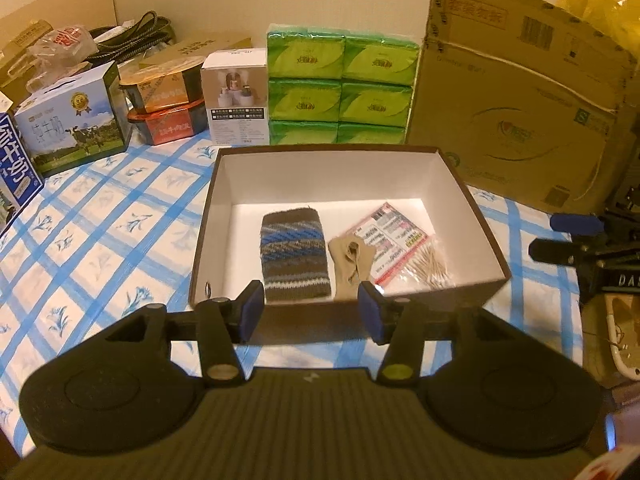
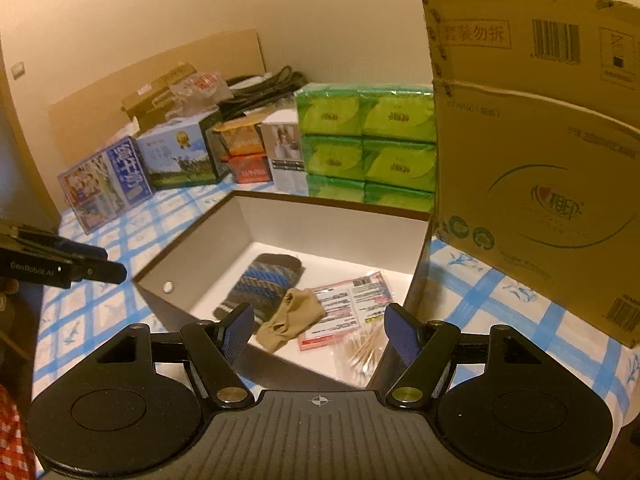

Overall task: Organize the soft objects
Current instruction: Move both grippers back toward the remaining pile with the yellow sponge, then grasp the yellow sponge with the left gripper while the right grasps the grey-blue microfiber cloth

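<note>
Both hand-held grippers hang released above the near edge of the box, nothing between the jaws of either. Left hand-held gripper (image 1: 312, 310) has its blue pads spread, and they frame the near wall of the open brown box (image 1: 340, 152) with its white inside. Just ahead of this hand-held gripper, on the box floor, lies the striped knit piece (image 1: 295, 254) in blue, brown and white, lying flat. To the right of it, touching or nearly so, sits a crumpled beige sock (image 1: 350, 258). Further right lies a printed packet of cotton swabs (image 1: 404, 246), its pink label toward the back and the swab sticks toward the front.

Right hand-held gripper (image 2: 320, 334) is also spread wide, pads apart over the box's near corner. Ahead of it and between its pads the beige sock and swab packet appear; the knit piece lies ahead and to the left.

Beyond the box, seen from the left hand-held gripper, stands a stack of green tissue packs (image 1: 342, 88), with a large cardboard carton (image 1: 520, 112) to the right and milk cartons (image 1: 76, 120) far to the left. All of it rests on a surface (image 1: 100, 240) covered in a blue-and-white checked cloth.
</note>
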Motion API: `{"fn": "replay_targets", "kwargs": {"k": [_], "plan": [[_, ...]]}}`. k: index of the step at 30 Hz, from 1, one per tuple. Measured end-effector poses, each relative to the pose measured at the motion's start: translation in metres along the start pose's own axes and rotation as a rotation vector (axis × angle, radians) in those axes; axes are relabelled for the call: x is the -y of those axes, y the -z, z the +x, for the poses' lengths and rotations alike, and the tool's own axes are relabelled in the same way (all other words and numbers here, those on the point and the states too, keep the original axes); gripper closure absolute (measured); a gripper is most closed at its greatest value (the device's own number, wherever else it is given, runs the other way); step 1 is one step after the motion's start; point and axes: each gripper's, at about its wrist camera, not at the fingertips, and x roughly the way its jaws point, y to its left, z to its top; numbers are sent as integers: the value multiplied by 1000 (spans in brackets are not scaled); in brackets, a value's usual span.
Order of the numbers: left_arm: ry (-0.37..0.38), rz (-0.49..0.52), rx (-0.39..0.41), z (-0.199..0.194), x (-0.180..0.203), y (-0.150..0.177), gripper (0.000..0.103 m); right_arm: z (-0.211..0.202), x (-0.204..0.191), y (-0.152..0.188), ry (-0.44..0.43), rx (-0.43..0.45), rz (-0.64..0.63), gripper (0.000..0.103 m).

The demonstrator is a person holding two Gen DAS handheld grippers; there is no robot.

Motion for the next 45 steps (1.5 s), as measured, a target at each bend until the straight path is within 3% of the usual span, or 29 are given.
{"fn": "replay_targets", "kwargs": {"k": [8,19,27,37,45], "plan": [[33,-34,34,-54,0,49,44,-46,-10,24,-18,45,41,31],[-8,-134,12,-103,1,144,36,-95,-28,81,-44,5,63,31],[-48,-173,-24,-118,14,200,36,-114,-56,131,-49,-66,11,31],[-57,-155,-49,-124,38,239,36,-122,-82,179,-61,-135,-55,31],[-74,-115,-112,-105,52,263,36,-103,-97,219,-37,-250,-213,18]]}}
